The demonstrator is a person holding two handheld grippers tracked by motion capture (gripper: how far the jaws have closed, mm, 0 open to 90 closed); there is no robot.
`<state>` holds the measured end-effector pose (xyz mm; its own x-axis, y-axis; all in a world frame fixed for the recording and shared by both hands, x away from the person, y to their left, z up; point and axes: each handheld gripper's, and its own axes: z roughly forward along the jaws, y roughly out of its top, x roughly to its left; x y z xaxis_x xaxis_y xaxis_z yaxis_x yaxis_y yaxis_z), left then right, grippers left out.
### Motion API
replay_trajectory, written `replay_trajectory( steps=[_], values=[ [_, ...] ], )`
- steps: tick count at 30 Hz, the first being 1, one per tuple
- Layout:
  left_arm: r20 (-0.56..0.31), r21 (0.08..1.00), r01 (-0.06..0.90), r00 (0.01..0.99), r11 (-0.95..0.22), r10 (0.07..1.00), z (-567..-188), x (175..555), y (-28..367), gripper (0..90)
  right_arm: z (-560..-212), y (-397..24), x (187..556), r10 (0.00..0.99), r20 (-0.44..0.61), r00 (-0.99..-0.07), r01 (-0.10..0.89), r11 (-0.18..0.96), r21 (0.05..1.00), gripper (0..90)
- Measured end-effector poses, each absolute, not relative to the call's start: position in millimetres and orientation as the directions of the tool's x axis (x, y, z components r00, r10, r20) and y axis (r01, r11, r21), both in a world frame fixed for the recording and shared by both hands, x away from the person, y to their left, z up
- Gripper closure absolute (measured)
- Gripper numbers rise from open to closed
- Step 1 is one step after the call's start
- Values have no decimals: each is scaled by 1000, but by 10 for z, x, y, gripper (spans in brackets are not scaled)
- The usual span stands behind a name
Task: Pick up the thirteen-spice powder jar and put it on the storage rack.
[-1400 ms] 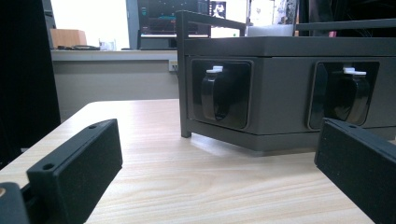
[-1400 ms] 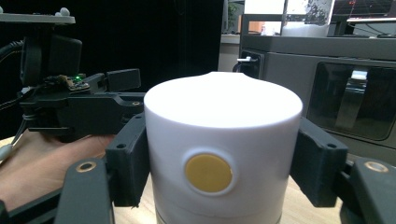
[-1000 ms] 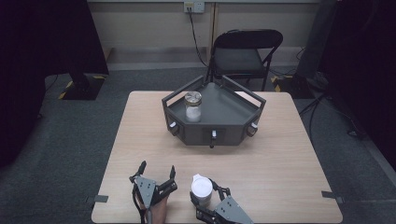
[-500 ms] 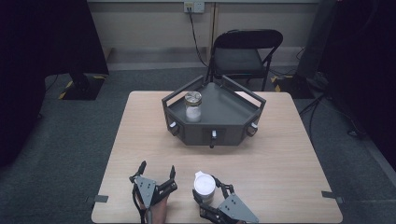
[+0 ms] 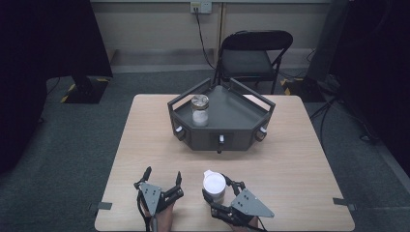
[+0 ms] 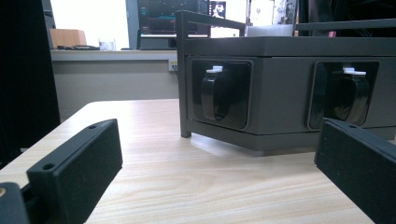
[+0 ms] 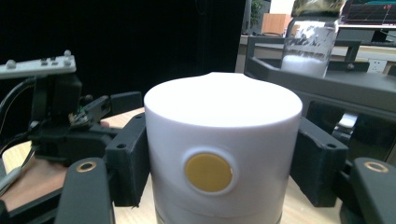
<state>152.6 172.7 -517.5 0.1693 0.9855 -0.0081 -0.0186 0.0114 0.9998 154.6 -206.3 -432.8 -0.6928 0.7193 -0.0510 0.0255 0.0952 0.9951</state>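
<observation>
Table (image 5: 145, 145): light wood; it carries all the things.
Chair (image 5: 251, 58): black, folding, on the floor behind the far edge of the table.
Tray (image 5: 241, 108): dark grey, with angled sides and a rail, at the far middle of the table. In its front wall there are recesses with round knobs (image 6: 215, 95). It stands between the near edge and the chair.
Jar (image 5: 199, 110): glass, white powder inside, upright in the left part of the tray. In the right gripper view it is behind the cup, to the right.
Cup (image 5: 214, 186): white, round, with a small spout on its lid and a yellow dot (image 7: 208, 173) on its side. It is near the front edge of the table, well apart from the tray.
Right gripper (image 5: 217, 199): clenched on the cup, one jaw on each side of it.
Left gripper (image 5: 163, 175): released, jaws wide apart, nothing between them. It is just beside the cup, on its left, and it points at the tray.
</observation>
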Motion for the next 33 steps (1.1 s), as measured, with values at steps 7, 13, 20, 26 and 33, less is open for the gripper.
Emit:
replay_trajectory(
  steps=[7,13,20,26,33],
  values=[
    [-8,1000,-19,171,11,985,-5175,1526,1729,2,-4179,-2137,1728,716,-70,-695,5,102,995,300],
    [-8,1000,-18,171,11,985,-5174,1526,1729,2,-4068,-2205,1941,725,-69,-685,5,99,995,300],
    [-8,1000,-18,175,12,985,-5174,1527,1736,2,-3885,-2219,2163,759,-84,-645,-23,90,996,300],
    [-8,1000,-18,176,12,984,-5174,1527,1739,1,-3722,-2247,2361,791,-74,-607,-29,71,997,300],
    [-8,1000,-18,177,12,984,-5174,1528,1740,2,-3534,-2271,2576,841,-53,-539,-30,43,999,300]
  ],
)
